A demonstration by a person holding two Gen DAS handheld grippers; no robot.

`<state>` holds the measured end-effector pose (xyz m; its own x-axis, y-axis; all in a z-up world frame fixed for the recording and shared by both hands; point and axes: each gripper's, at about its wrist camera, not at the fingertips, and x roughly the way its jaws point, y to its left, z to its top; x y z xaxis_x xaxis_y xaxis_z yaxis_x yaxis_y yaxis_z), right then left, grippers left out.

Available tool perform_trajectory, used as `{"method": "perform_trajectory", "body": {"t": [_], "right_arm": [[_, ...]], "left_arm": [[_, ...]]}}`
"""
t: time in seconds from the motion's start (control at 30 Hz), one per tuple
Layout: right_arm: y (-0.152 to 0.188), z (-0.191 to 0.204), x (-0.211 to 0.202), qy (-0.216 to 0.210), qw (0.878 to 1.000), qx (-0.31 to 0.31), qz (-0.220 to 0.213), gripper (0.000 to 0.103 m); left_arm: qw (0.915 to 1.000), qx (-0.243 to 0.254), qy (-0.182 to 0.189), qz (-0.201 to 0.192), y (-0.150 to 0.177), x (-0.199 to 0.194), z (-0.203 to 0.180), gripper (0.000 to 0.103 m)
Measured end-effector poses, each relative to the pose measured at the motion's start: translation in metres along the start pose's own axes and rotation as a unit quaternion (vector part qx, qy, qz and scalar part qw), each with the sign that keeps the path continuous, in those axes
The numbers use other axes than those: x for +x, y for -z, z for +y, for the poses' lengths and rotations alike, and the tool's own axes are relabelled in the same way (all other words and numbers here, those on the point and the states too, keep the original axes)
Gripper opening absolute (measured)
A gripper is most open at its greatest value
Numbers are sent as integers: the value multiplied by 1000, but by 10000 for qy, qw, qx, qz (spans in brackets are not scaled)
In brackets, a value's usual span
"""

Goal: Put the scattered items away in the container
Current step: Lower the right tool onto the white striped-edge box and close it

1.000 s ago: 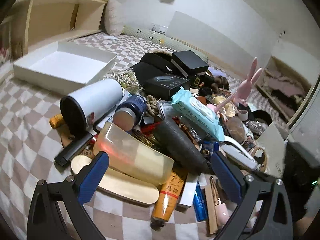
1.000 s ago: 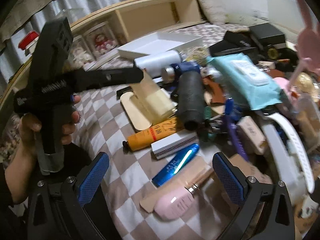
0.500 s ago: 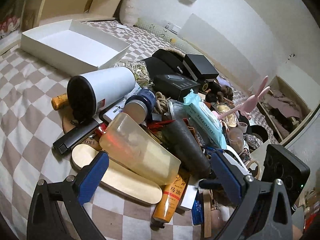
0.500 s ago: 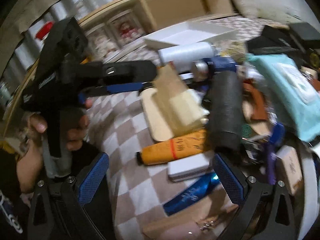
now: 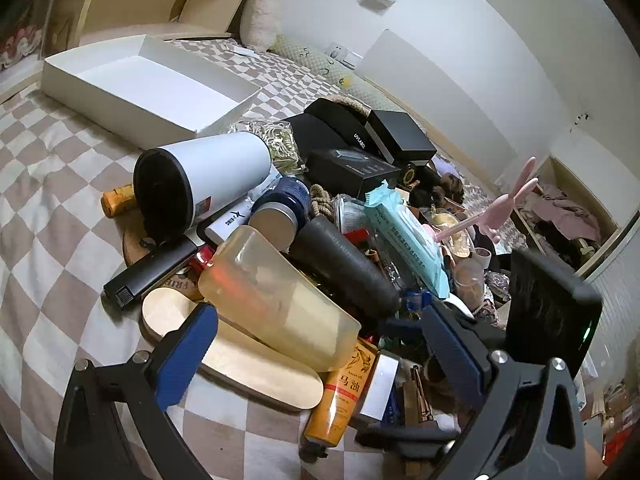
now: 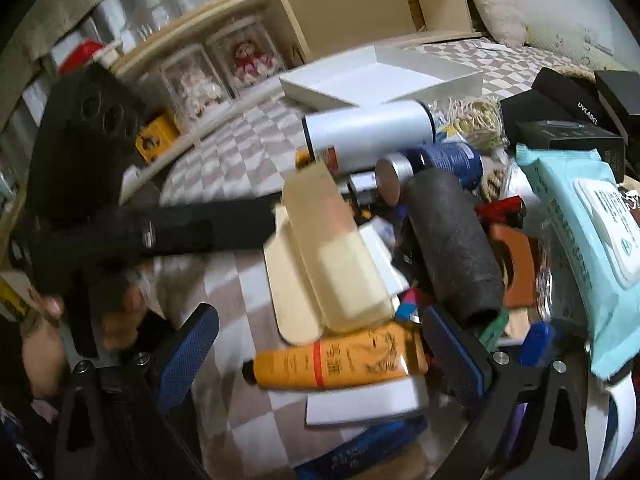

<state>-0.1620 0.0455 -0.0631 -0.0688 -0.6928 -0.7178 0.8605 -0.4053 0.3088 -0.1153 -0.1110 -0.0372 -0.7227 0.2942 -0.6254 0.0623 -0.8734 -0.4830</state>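
A pile of items lies on the checkered bed. My left gripper [image 5: 320, 344] is open over a translucent yellow case [image 5: 276, 300] lying on its beige lid [image 5: 240, 354]. An orange tube [image 5: 342, 392] lies just beyond. The white box container [image 5: 148, 84] sits empty at the far left. My right gripper [image 6: 320, 344] is open right above the orange tube [image 6: 336, 364], with the yellow case [image 6: 332, 256] and a black roll [image 6: 452, 248] ahead. The white box [image 6: 380, 80] shows far back.
A white tumbler [image 5: 200, 184], a blue jar [image 5: 280, 210], a teal wipes pack [image 5: 404, 240], black boxes [image 5: 356, 168] and a pink rabbit stand [image 5: 500, 208] crowd the pile. A wooden shelf [image 6: 360, 12] runs behind the bed. A hand [image 6: 40, 340] holds the left gripper's body.
Both grippers have moved forward and lower toward the pile. The right one has swung left over the orange tube. Its body now shows at the right of the left wrist view.
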Motion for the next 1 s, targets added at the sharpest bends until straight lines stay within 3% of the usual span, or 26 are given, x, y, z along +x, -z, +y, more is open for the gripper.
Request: {"method": "perform_trajectory", "body": {"t": [0.37, 0.47, 0.63, 0.7, 0.8, 1.0], "right_arm": [[24, -5, 7, 279, 9990, -73, 352, 101], [30, 0, 8, 75, 9991, 13, 427, 101], [34, 14, -8, 227, 9995, 212, 116, 101], [37, 11, -16, 410, 9977, 527, -69, 101], [42, 7, -28, 332, 9953, 867, -258, 101], [43, 14, -13, 759, 9965, 314, 144, 101]], "left_arm": [[10000, 34, -12, 33, 0, 2, -1, 103], [10000, 35, -6, 48, 0, 3, -1, 103], [10000, 61, -4, 72, 0, 4, -2, 103], [9999, 83, -1, 72, 1, 4, -3, 103], [10000, 69, 12, 70, 1, 3, -2, 103], [9999, 63, 4, 81, 1, 4, -1, 103]]}}
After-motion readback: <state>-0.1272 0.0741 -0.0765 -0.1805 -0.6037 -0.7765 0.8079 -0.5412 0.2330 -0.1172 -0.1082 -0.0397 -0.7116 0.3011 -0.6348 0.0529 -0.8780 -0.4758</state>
